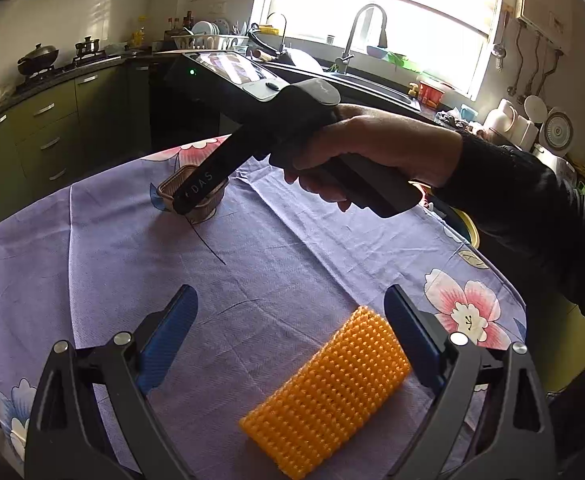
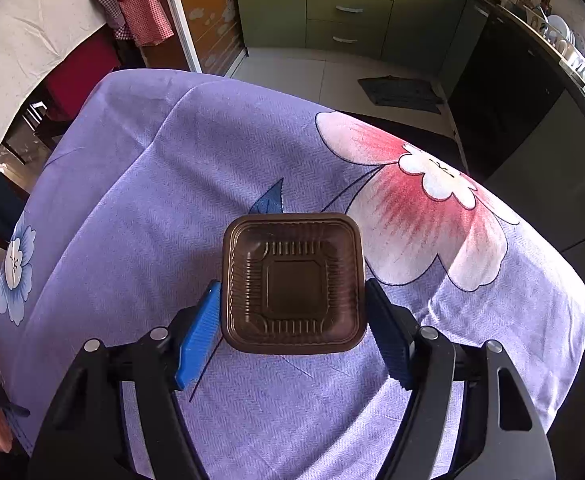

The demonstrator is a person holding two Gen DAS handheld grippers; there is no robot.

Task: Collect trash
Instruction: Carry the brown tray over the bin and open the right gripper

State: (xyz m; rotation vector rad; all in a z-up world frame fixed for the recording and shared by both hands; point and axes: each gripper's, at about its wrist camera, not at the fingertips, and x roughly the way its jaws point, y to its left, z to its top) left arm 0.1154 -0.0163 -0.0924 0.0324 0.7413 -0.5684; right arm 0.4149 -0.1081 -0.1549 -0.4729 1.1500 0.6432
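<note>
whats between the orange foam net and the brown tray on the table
Only bare purple cloth lies between the orange foam net and the brown tray, in the left wrist view.

Two close wrist views, shared tablecloth (image 1: pixel 276 248)

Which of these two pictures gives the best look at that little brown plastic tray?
The right wrist view: the brown plastic tray sits centred, seen from above, ribbed inside visible, between the right gripper fingers. The left wrist view shows the tray small and far off, partly hidden behind the gripper finger.
</note>
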